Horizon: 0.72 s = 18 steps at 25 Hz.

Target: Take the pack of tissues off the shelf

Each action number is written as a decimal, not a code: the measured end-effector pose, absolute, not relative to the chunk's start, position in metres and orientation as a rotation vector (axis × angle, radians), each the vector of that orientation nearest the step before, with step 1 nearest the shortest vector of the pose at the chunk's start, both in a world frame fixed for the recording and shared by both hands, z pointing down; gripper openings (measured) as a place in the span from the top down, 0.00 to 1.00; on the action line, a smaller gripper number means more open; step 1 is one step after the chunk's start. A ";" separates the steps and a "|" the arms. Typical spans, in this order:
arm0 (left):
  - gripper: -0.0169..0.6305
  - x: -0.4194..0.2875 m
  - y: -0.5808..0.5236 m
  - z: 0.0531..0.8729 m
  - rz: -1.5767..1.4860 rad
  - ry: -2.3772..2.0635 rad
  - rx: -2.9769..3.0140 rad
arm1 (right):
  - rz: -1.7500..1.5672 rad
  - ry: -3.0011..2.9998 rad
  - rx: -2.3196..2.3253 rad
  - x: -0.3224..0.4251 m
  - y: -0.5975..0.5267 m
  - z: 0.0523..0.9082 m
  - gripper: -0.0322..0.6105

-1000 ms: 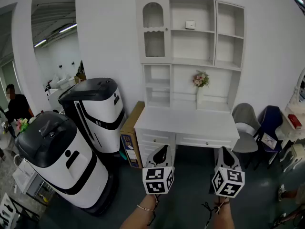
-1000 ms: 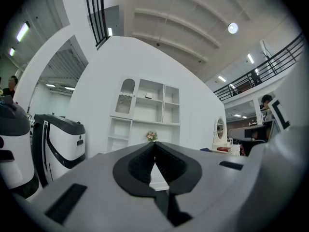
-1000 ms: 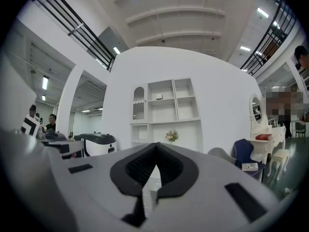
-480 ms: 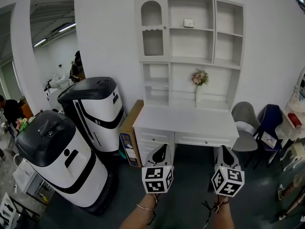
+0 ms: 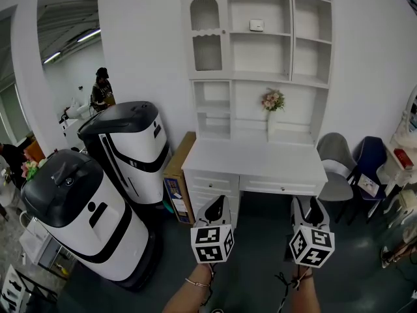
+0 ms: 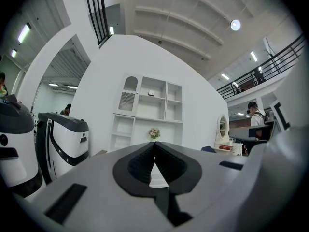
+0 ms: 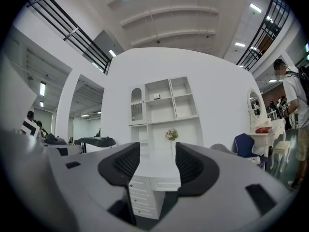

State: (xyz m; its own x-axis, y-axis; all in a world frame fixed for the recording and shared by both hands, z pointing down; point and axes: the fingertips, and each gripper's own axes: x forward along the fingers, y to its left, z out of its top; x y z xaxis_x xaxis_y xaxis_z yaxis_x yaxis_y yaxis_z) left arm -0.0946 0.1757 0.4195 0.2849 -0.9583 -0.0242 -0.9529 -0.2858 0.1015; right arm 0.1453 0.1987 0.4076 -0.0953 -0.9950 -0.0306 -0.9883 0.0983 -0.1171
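Note:
The small white pack of tissues (image 5: 257,25) lies on an upper shelf of the white shelf unit (image 5: 260,77) above the desk (image 5: 255,163). It shows as a small pack (image 7: 157,96) in the right gripper view and as a tiny one (image 6: 151,94) in the left gripper view. Both grippers hang low, well in front of the desk and far from the shelf. My left gripper (image 5: 220,205) (image 6: 154,144) is shut with nothing in it. My right gripper (image 5: 307,205) (image 7: 157,148) has its jaws apart and opening, with nothing between them.
Two big white-and-black machines (image 5: 130,152) (image 5: 78,217) stand at the left, with a cardboard box (image 5: 177,181) against the desk's side. A vase of flowers (image 5: 272,103) stands in the desk's lower shelf. Chairs (image 5: 335,168) (image 5: 368,168) stand at the right. A person (image 5: 101,90) is far back left.
My right gripper's jaws have come apart from shut. The left gripper stays shut. The view has tipped slightly, and a person has come into sight in the back room.

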 end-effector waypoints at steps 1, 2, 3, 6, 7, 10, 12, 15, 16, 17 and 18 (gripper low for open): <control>0.95 -0.096 0.176 0.420 -0.122 -1.835 2.464 | -0.104 2.248 -2.042 0.145 0.199 0.409 0.60; 0.95 -0.096 0.175 0.420 -0.120 -1.833 2.465 | -0.107 2.246 -2.043 0.144 0.199 0.409 0.58; 0.95 -0.097 0.175 0.420 -0.119 -1.830 2.466 | -0.109 2.244 -2.043 0.143 0.199 0.410 0.56; 0.95 -0.099 0.175 0.421 -0.111 -1.825 2.468 | -0.119 2.235 -2.049 0.142 0.198 0.412 0.46; 0.95 -0.100 0.174 0.421 -0.108 -1.824 2.469 | -0.123 2.230 -2.053 0.141 0.198 0.413 0.44; 0.95 -0.104 0.172 0.422 -0.102 -1.823 2.471 | -0.129 2.215 -2.067 0.141 0.196 0.415 0.37; 0.95 -0.108 0.171 0.422 -0.099 -1.823 2.476 | -0.130 2.202 -2.075 0.140 0.196 0.416 0.33; 0.95 -0.114 0.169 0.421 -0.096 -1.820 2.484 | -0.134 2.182 -2.086 0.138 0.196 0.417 0.29; 0.95 -0.116 0.168 0.421 -0.095 -1.818 2.487 | -0.135 2.176 -2.088 0.136 0.195 0.417 0.28; 0.95 -0.119 0.167 0.421 -0.094 -1.815 2.490 | -0.136 2.171 -2.091 0.135 0.195 0.418 0.27; 0.95 -0.121 0.166 0.421 -0.094 -1.813 2.493 | -0.136 2.166 -2.094 0.133 0.195 0.418 0.26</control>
